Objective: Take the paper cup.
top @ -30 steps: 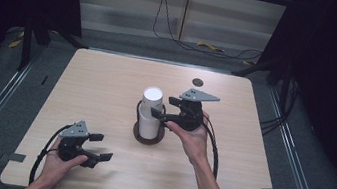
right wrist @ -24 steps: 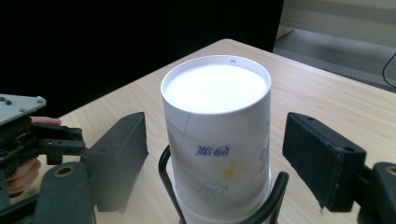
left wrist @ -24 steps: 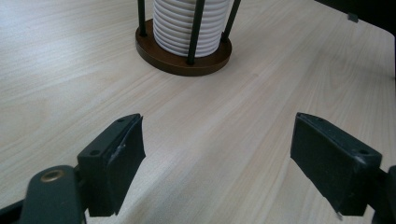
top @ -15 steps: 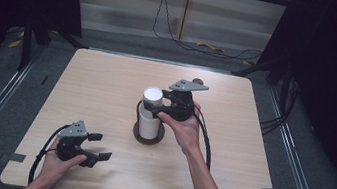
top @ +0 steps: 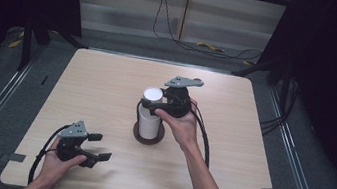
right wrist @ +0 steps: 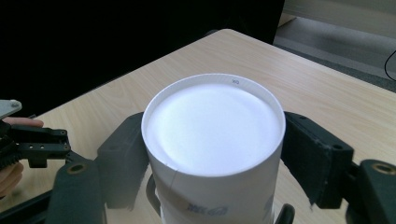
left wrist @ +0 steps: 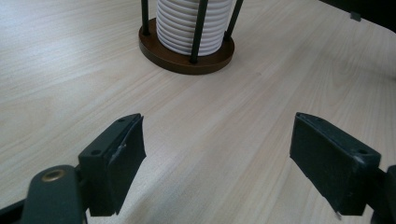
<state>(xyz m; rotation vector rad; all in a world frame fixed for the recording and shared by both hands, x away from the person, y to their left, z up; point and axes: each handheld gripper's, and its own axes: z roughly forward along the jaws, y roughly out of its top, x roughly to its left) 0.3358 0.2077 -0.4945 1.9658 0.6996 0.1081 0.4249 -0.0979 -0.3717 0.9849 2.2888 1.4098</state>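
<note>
**Right gripper closing on the white cup stack, left gripper idle**

While the left gripper (top: pixel 96 147) sits low at the near-left of the wooden table (top: pixel 108 80), its jaws stand wide apart with nothing but bare tabletop between them. The person's left hand (top: pixel 58 161) holds it there, cable trailing off the near edge.

Further in, mid-table: stack of white paper cups (top: pixel 150 112) standing upright in a round dark-brown holder base (top: pixel 147 136) with thin black upright rods (left wrist: pixel 199 28). The left gripper view shows the ribbed cup rims (left wrist: pixel 191 18) nested inside the rods.

The right gripper (top: pixel 150 105), held in the right hand (top: pixel 179 124), is at the upper part of the stack, one jaw on each side of the top cup (right wrist: pixel 212 126). Its jaws have just been closing, cup between them. In the right gripper view the left pad sits against the cup wall; at the right pad I can't tell contact from a hairline gap. The cup is upright and not visibly squeezed.

Beyond the table: dark floor and loose cables (top: pixel 223 49) by the back wall.
</note>
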